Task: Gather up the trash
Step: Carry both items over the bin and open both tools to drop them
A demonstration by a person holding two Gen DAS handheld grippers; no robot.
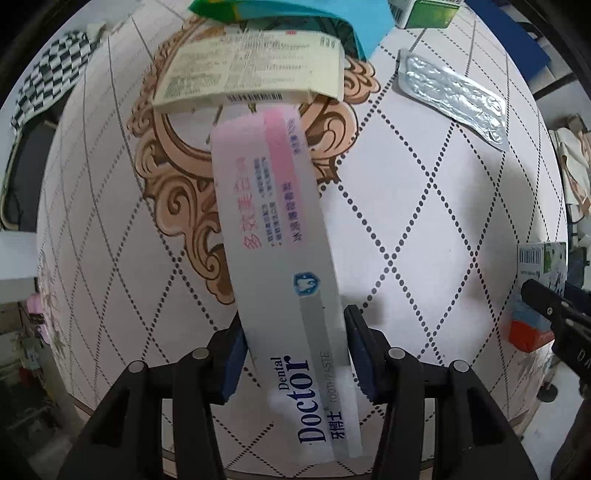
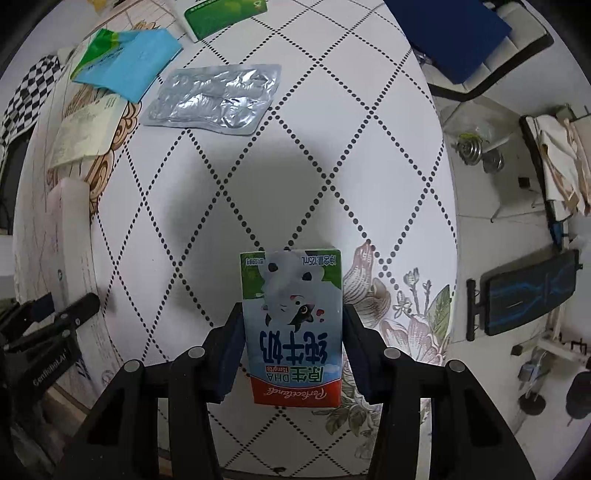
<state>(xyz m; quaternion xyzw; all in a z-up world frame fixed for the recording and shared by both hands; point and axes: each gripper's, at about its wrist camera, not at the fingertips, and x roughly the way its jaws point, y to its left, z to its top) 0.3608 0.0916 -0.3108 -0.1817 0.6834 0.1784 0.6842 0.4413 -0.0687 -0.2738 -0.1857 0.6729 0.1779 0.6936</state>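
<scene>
A long white and pink toothpaste box (image 1: 273,221) lies lengthwise on the patterned tabletop (image 1: 424,221). My left gripper (image 1: 295,354) points down over its near end, both blue pads against the box's sides. In the right wrist view a small milk carton (image 2: 291,306) with a cow picture sits between the pads of my right gripper (image 2: 291,350), which touch both its sides. The right gripper (image 1: 546,306) and the milk carton (image 1: 539,266) show at the left view's right edge. The left gripper (image 2: 62,314) and the toothpaste box (image 2: 74,229) show at the right view's left edge.
A silver foil blister pack (image 2: 214,99), a blue and green packet (image 2: 125,59), a cream printed box (image 1: 251,70) and a green box (image 2: 221,14) lie farther back. A checkered cloth (image 1: 48,77) hangs off the left. A blue chair (image 2: 450,37) stands beyond the table's edge.
</scene>
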